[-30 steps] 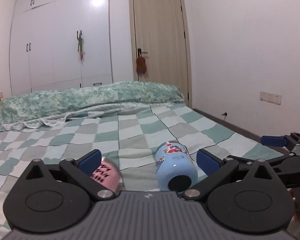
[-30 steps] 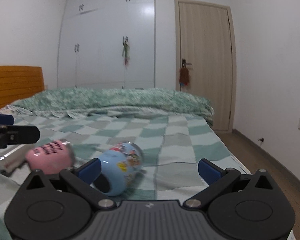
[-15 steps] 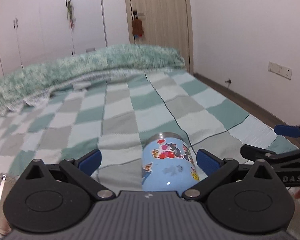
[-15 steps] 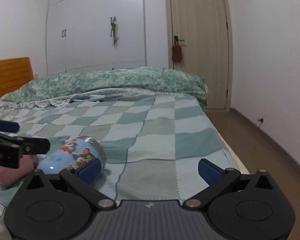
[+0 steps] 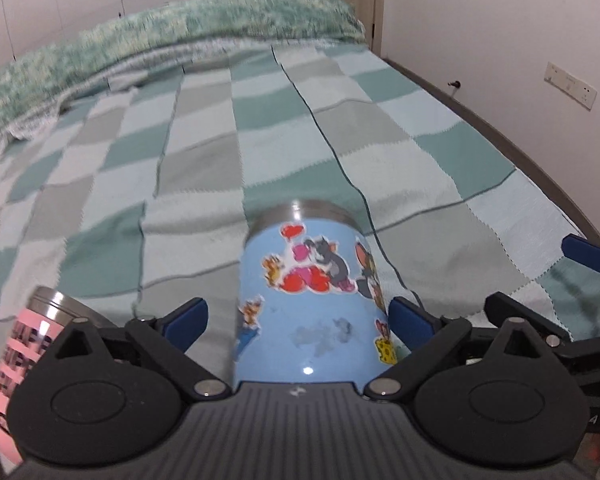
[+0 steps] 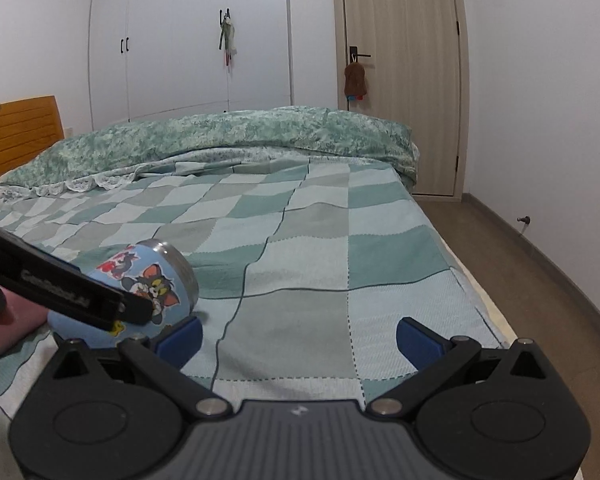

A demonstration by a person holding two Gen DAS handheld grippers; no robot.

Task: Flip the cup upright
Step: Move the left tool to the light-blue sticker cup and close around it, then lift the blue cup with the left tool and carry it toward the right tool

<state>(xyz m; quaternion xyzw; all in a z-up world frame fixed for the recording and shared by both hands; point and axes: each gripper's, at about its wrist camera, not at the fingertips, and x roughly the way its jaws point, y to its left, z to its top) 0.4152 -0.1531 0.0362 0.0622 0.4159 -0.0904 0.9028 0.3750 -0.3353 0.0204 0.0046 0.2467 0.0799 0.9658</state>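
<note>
A light-blue cup (image 5: 312, 300) with cartoon stickers and a steel rim lies on its side on the checked bedspread, rim pointing away. My left gripper (image 5: 298, 318) is open, its blue pads on either side of the cup; contact is unclear. In the right wrist view the blue cup (image 6: 156, 280) lies at the left, partly hidden by the left gripper's black finger. My right gripper (image 6: 298, 336) is open and empty, to the right of the cup. A pink cup (image 5: 24, 356) with a steel rim lies at the far left.
The checked bedspread (image 6: 340, 248) covers the bed, with a rolled green duvet (image 6: 228, 136) at the far end. The bed's right edge drops to a brown floor (image 6: 540, 272). A white wardrobe and a door stand behind.
My left gripper has moved forward and down so the blue cup now sits between its open fingers. The pink cup has come back into view at the left. My right gripper has shifted slightly.
</note>
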